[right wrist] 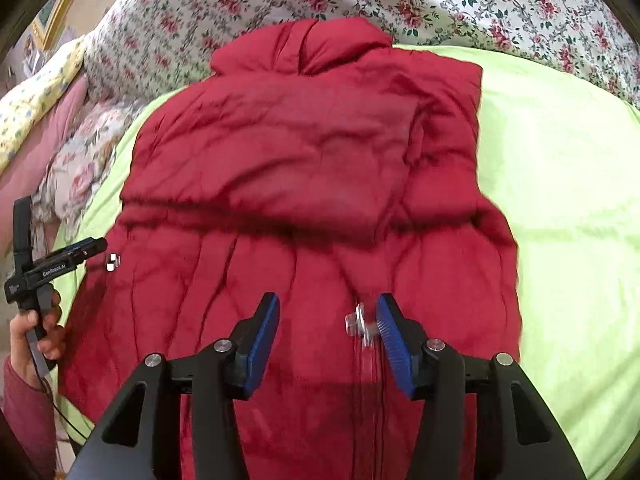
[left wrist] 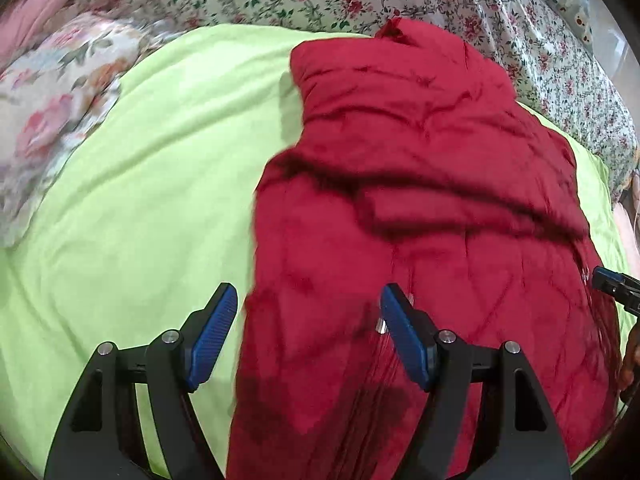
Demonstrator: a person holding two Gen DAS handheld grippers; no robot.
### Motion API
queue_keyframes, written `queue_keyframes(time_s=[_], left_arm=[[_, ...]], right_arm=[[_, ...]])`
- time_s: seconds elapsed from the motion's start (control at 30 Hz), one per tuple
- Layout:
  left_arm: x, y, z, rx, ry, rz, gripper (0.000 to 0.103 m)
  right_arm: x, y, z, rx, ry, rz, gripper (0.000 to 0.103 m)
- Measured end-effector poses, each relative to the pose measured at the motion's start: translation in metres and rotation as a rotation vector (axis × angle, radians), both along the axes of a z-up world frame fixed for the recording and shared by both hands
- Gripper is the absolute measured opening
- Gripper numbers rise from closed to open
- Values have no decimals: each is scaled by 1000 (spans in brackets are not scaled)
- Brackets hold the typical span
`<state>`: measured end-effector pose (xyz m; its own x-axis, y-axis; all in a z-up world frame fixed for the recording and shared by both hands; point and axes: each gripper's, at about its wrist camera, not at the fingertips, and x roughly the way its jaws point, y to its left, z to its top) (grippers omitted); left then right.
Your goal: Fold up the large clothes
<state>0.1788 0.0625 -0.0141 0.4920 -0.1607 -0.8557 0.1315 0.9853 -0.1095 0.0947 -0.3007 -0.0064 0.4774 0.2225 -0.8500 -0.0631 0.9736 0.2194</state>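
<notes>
the left gripper (left wrist: 308,312) had its jaws wide apart with nothing between the blue pads (left wrist: 210,332), poised above the near left edge of the red puffer jacket (left wrist: 420,208). the right gripper (right wrist: 326,322) likewise stood with jaws spread and empty, over the jacket's lower middle, where a silvery zipper pull (right wrist: 360,326) showed blurred just beside its right pad. the jacket lay flat on a lime green blanket (left wrist: 140,200), collar at the far end, with the upper part folded down across the body into a crosswise ridge. in the right wrist view the left gripper appeared at the jacket's left edge, held in the person's hand (right wrist: 34,336). around the blanket spread a floral bedsheet (right wrist: 480,4), and a flowered pillow (left wrist: 60,96) and a pink cushion (left wrist: 36,8) lay off to the left.
</notes>
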Motion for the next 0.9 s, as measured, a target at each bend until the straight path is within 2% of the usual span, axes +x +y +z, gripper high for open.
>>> queue_keyframes(time_s=[0.2,0.4,0.57,0.67,0.9], left_arm=[[-35,17,1,-25,22,12,74],[-60,25,-5,-36,59,-2,74],[-78,34,-13,-29,84,-2,75],[-91,40,-16,-26,92,0,76],[-107,44,-27,-10,115,-3,80]], right_arm=[[-37,-11,7,-27,-5,-9,55],[-69,-35,10,-56,3,-66,58],[-91,-49,6,-69,27,-93,58],[-102,-51,2,-83,43,-107,63],[-123,-50,-13,-41,99,-93,62]])
